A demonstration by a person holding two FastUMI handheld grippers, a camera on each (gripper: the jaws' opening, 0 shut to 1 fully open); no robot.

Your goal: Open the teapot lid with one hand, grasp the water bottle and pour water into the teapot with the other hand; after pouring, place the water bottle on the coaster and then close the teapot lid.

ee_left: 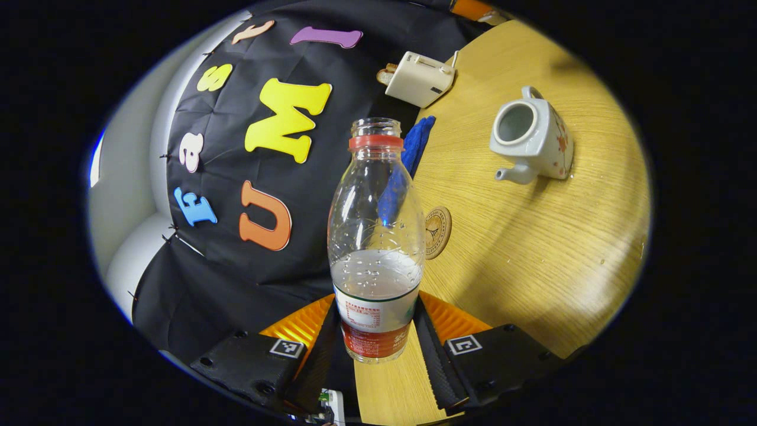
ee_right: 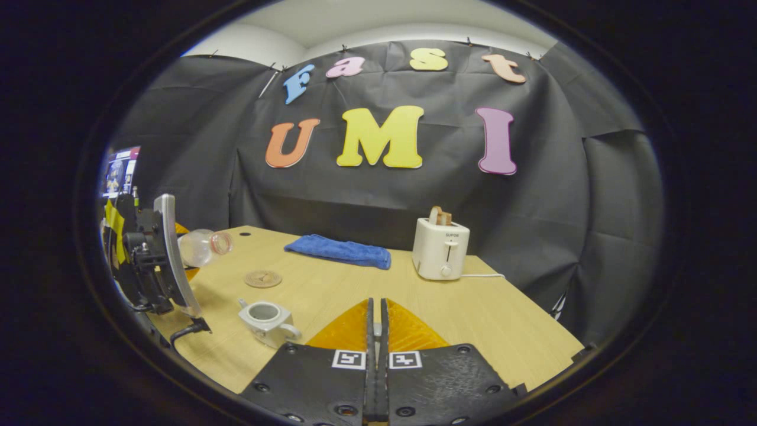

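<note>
The left tool (ee_left: 378, 331) gripped the water bottle (ee_left: 375, 248), part full, with no cap. The teapot (ee_left: 532, 141) sat open on the tabletop (ee_left: 532, 248) at two o'clock, the coaster (ee_left: 437, 232) between them. The right tool (ee_right: 376, 331) was clenched on nothing

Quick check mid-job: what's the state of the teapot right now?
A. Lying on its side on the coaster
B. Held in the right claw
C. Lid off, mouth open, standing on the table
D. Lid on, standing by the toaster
C: the teapot stands on the table with its round mouth open and no lid on it, apart from the coaster; the left claw holds the bottle.
</note>
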